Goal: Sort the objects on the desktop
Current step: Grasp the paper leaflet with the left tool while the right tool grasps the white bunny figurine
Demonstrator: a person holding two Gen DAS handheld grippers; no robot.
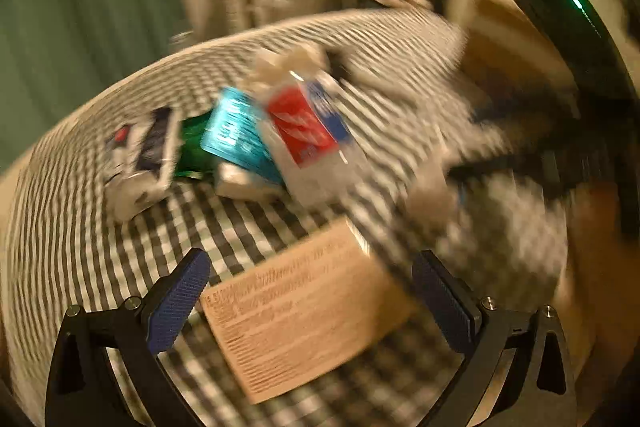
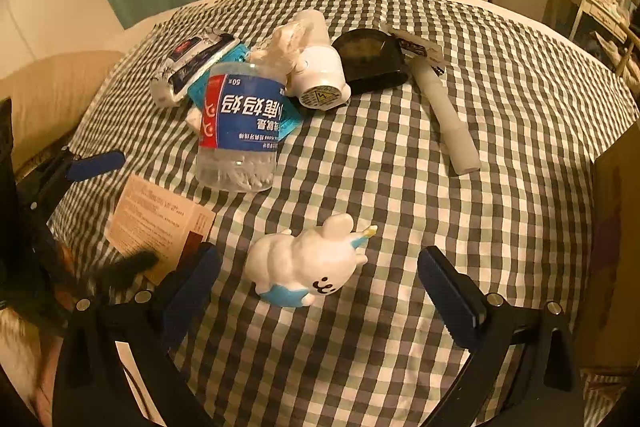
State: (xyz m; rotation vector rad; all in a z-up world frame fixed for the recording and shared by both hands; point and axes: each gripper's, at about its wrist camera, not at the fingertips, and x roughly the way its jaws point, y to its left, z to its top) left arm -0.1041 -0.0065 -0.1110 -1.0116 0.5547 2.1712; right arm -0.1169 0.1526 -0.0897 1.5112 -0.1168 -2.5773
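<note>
Left fingers (image 1: 310,301): wide, straddling tan box (image 1: 300,319) for pickup. Right fingers (image 2: 320,291): wide, bracketing toy rabbit (image 2: 308,267), grasp pending.

Each black, angular two-finger gripper, left (image 1: 310,301) and right (image 2: 318,293), carries blue ridged rubber pads (image 1: 180,301) on its fingers, with small silver screws (image 2: 495,299) at the joints.

On the table (image 2: 400,187), the toy figure (image 2: 308,267) lies nearest the front edge. The jar (image 2: 240,131) stands behind it, the tube (image 2: 448,115) toward the right edge, the card (image 2: 156,223) at left.
</note>
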